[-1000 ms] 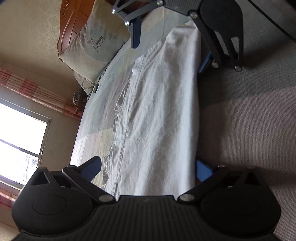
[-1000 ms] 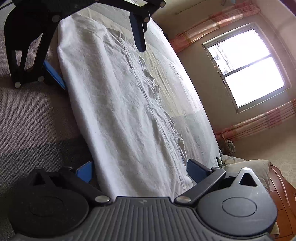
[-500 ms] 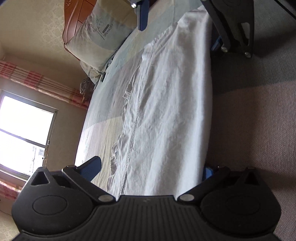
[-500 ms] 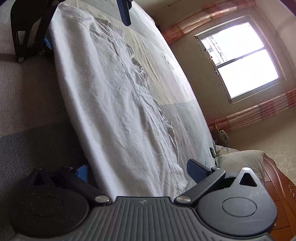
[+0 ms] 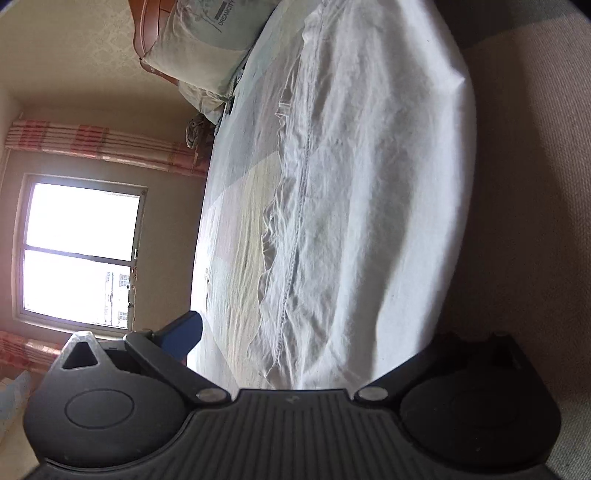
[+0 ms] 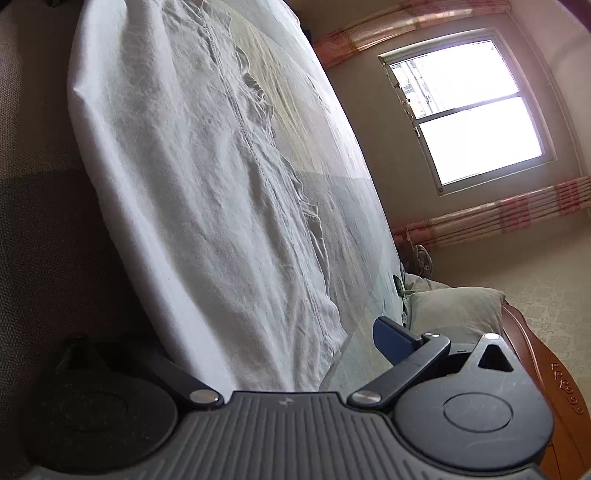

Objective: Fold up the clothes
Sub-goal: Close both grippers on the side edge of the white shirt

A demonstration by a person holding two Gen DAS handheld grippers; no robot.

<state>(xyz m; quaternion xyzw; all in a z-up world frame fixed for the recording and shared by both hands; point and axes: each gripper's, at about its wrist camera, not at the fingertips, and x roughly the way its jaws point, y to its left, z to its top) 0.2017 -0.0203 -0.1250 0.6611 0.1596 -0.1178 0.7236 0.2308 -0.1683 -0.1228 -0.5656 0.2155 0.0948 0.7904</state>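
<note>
Both grippers sit wide apart in the jaws, straddling a white garment. Left gripper (image 5: 314,339): one blue finger pad (image 5: 183,334) shows on the window side; the other finger is hidden in shadow under the cloth's far edge. Right gripper (image 6: 273,343): one blue pad (image 6: 393,341) visible on the pillow side, the other lost in shadow under the fold. Nothing visibly pinched by either.

Count: one garment (image 5: 369,184), white, crumpled, lying lengthwise on a bed sheet (image 5: 236,206); one stitched seam runs its length, with a ruffled loose edge beside the seam on the window side. Opposite long edge is a smooth fold, lying against a brownish-grey blanket (image 5: 528,221). In the right wrist view the same garment (image 6: 192,177) fills the middle, its near hem just ahead of the gripper body.

One pillow (image 5: 207,40) against a wooden headboard (image 5: 138,33), with bunched bedding below it. One window (image 5: 79,254), two panes. Striped curtains (image 5: 96,142) above and below it.

Open room: bare sheet between ruffled edge and window side; blanket bare along the folded edge.
</note>
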